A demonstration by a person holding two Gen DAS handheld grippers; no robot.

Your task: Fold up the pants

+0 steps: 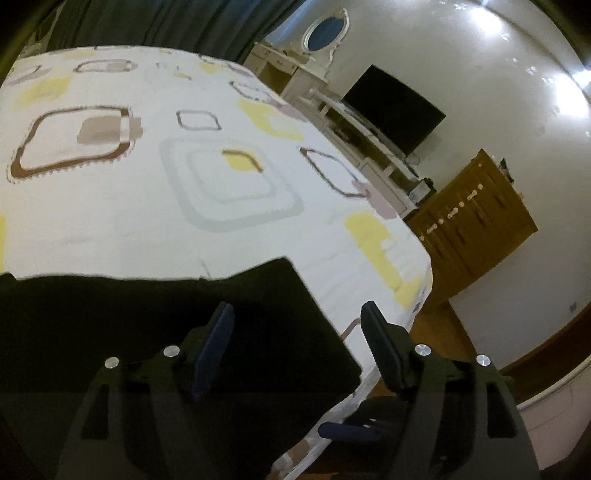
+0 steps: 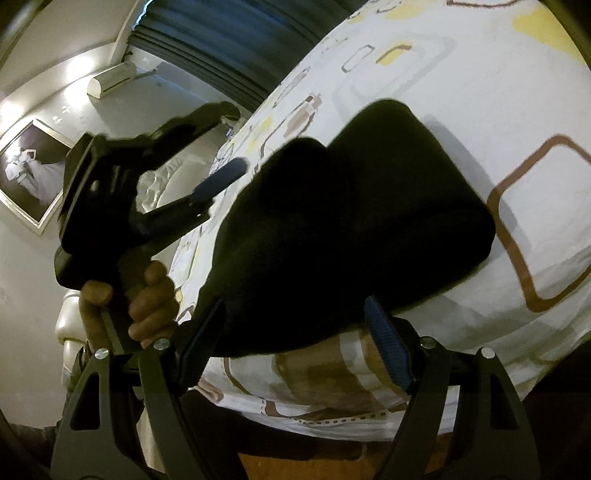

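Note:
Black pants [image 2: 351,221] lie folded in a dark bundle on a bed with a white sheet [image 2: 517,92] patterned in brown and yellow squares. My right gripper [image 2: 295,314] is open at the bundle's near edge by the bed's side, and its blue pads do not press the cloth. In the right wrist view a hand [image 2: 147,295] holds my left gripper [image 2: 229,144] at the pants' left end, jaws wide apart. In the left wrist view the left gripper [image 1: 299,317] stands open over a corner of the pants [image 1: 147,332], gripping nothing.
The bed's corner [image 1: 417,291] drops to a wooden floor [image 1: 439,325]. Beyond it stand a wooden cabinet [image 1: 469,225], a white console with a dark TV [image 1: 395,110] and a dressing table with an oval mirror [image 1: 325,33]. Dark curtains [image 2: 229,40] hang behind the bed.

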